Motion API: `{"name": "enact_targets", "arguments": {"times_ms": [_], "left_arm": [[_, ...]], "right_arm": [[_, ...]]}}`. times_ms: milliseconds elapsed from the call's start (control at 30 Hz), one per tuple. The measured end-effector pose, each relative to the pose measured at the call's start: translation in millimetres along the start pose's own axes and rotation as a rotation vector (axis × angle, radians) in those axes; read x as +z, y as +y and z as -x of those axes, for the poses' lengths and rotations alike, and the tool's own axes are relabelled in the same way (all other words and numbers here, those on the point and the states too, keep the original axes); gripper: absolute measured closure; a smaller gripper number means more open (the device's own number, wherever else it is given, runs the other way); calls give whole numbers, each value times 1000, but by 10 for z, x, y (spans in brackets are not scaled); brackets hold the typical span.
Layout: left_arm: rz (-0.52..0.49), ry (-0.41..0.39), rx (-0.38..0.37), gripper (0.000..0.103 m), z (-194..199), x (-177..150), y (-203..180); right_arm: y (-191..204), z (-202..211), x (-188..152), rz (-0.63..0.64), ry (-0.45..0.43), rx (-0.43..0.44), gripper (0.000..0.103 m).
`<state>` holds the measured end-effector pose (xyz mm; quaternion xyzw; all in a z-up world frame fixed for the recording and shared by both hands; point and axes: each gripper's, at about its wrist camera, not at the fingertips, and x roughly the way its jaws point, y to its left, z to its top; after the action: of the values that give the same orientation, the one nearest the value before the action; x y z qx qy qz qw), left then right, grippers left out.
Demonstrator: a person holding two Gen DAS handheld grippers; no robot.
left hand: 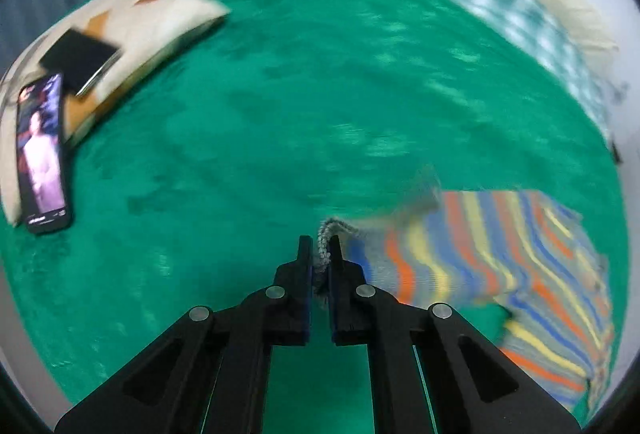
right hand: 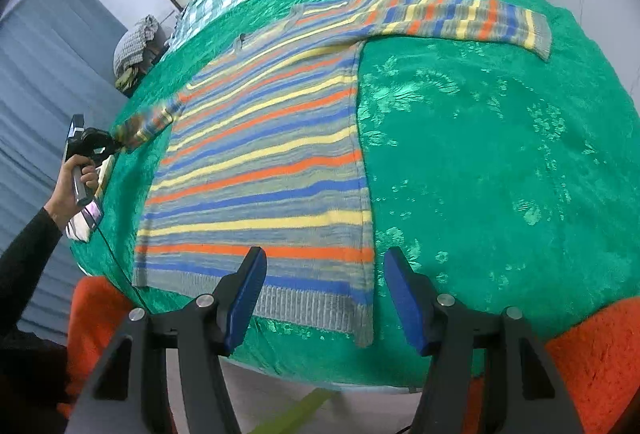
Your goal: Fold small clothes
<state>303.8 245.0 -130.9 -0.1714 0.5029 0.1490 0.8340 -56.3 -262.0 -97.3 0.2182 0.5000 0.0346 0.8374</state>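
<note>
Striped sweater (right hand: 260,169): spread flat on the green bedspread (right hand: 500,153), centre frame. Its sleeve cuff (left hand: 326,246) is pinched in the closed left gripper (left hand: 320,250). The right gripper (right hand: 324,274) jaws are held apart over the hem, empty.

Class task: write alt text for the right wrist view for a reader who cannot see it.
A striped sweater lies flat on a green bedspread, one sleeve stretched out. The open right claw hovers over its hem; the left claw grips the other cuff.
</note>
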Motion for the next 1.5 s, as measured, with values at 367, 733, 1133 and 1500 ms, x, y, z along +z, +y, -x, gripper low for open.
{"name": "enact_targets", "arguments": {"times_ms": [367, 733, 1133, 1500], "left_arm": [[39, 74, 18, 89, -292, -75, 192], [-200, 104, -240, 48, 294, -860, 23], [-536, 351, -408, 37, 821, -2683, -359], [-562, 334, -389, 101, 887, -2803, -415]], "right_arm": [[123, -72, -48, 48, 12, -48, 42], [240, -154, 42, 78, 35, -52, 42], [-33, -185, -79, 31, 224, -106, 36], [-166, -468, -105, -43, 280, 11, 98]]}}
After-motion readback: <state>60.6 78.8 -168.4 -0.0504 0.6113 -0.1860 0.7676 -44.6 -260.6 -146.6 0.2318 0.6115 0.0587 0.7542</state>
